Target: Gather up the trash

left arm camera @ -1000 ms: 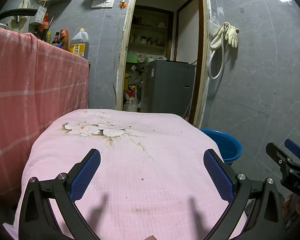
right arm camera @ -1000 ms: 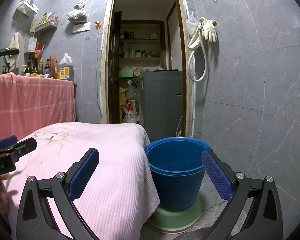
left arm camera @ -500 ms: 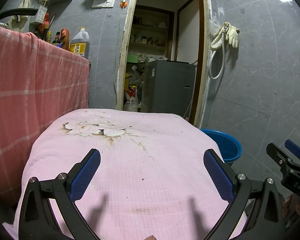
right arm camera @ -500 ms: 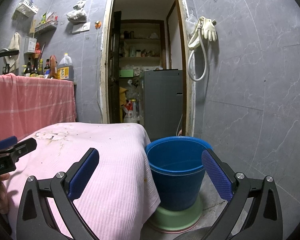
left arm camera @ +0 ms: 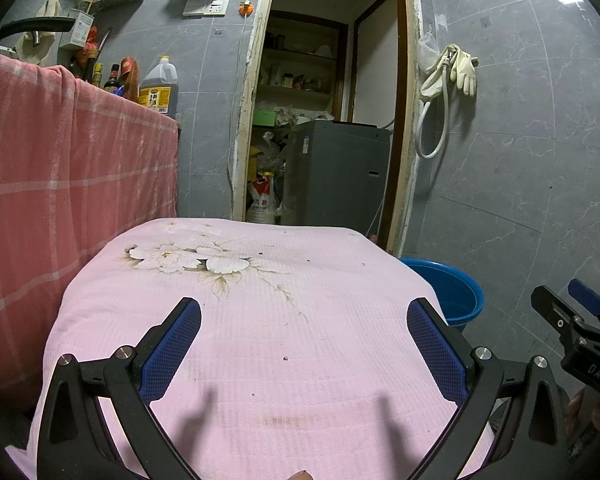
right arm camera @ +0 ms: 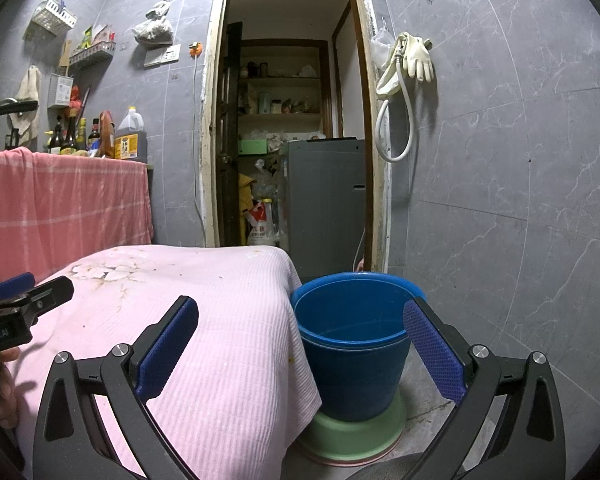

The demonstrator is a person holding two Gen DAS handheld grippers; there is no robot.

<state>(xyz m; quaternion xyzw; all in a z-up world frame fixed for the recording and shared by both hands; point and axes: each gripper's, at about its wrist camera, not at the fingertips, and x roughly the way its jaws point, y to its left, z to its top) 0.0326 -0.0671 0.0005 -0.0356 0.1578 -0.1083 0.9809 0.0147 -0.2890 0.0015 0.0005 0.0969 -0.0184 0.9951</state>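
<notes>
Blue bucket [left arm camera: 452,292] — half hidden by cloth [left arm camera: 260,320]

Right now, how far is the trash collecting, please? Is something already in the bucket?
Nothing looks collected: the blue bucket shows no trash inside. Nothing is in hand either; the left gripper and right gripper are both open and empty. Left to do: only small dark specks show on the pink cloth.
</notes>
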